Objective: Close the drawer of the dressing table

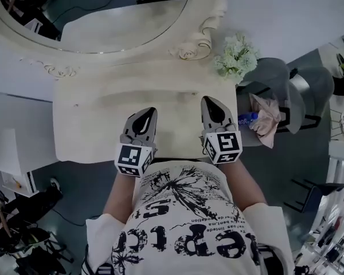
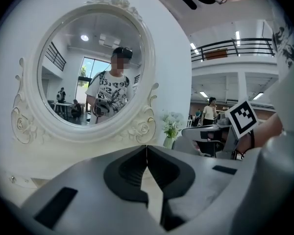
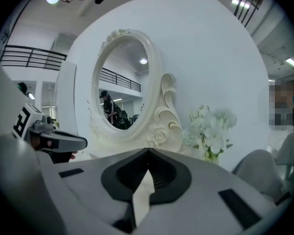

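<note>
**Asker:** While the head view looks steeply down, where do both tongs sit?

**Watcher:** The left tongs and the right tongs hang side by side over the front part of the dressing table, noses toward the oval mirror.

**Asker:** Closed?

**Watcher:** Each gripper view shows its own jaws meeting at the tips with nothing between them.

**Asker:** And the drawer?

**Watcher:** It lies under the table's front edge, behind the tongs and the person's shirt. No view shows its front.

**Asker:** What do the views not share?

**Watcher:** The left gripper view faces the mirror and catches the person's reflection. The right gripper view sees it slantwise, with white flowers just beside the frame. Only the head view shows the grey chair right of the table.
</note>
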Motion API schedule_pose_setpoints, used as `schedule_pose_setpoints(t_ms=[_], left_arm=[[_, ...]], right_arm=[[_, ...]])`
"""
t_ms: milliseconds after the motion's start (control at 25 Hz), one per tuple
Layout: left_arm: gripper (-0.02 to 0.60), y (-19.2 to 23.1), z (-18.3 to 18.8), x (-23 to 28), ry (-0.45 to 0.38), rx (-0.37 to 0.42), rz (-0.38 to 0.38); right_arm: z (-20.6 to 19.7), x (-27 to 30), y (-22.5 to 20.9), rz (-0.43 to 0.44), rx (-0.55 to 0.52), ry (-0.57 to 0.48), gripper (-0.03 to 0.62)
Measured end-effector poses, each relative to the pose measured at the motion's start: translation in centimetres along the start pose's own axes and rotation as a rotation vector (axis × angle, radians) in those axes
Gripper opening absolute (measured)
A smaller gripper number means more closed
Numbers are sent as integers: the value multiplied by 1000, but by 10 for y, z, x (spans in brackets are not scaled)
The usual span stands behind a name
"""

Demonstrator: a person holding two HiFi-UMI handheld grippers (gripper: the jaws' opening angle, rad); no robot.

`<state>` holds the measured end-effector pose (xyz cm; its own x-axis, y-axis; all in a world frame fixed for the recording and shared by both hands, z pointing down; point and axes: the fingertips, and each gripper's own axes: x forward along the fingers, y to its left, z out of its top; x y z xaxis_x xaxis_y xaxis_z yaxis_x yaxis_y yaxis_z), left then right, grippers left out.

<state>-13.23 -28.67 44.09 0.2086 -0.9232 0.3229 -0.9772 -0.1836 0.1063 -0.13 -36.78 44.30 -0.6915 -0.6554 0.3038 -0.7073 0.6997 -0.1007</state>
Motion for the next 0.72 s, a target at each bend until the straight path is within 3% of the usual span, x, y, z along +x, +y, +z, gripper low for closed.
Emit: schedule_pose_setpoints(t_ms=[240, 720], left_arm=[[18, -10, 30, -9, -61, 29, 17], [18, -24, 51, -5, -99, 61, 19]], right_arm=[[39, -27, 19, 104, -51, -114, 15], [43, -38, 11, 113, -71, -139, 15]])
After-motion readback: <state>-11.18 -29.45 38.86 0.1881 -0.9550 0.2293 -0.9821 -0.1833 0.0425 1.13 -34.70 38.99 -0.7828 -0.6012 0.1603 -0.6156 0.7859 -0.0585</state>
